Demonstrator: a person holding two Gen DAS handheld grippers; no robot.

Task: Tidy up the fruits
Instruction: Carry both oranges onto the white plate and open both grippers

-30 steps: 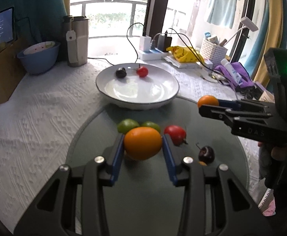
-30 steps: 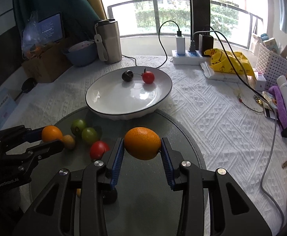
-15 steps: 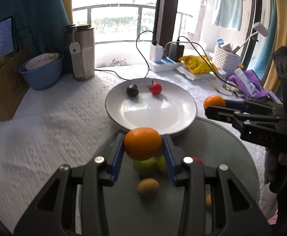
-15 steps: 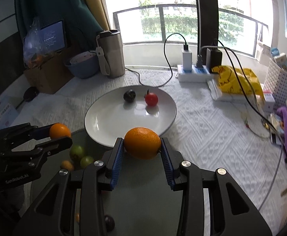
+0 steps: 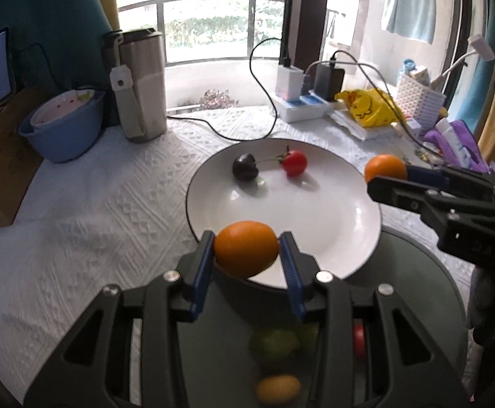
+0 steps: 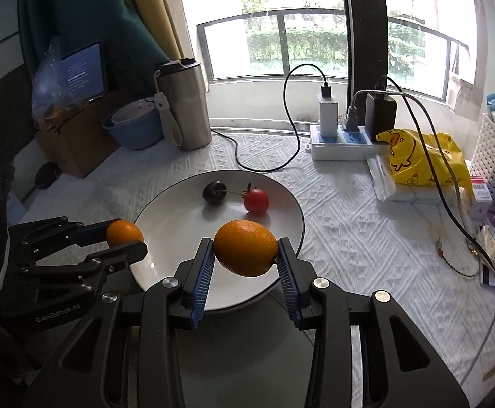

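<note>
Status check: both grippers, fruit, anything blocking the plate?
Left gripper shut on an orange, at the white plate's near rim. Right gripper shut on a second orange, over the plate. Cherry and tomato sit far side; drop zone open.

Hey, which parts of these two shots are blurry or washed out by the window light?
Left wrist view: the green and yellow fruits on the dark round mat at the bottom are smeared with blur, and the window is blown out. Right wrist view: sharp throughout; the round white plate shows soft shadows; the window is bright, but the hedge outside stays readable.
</note>
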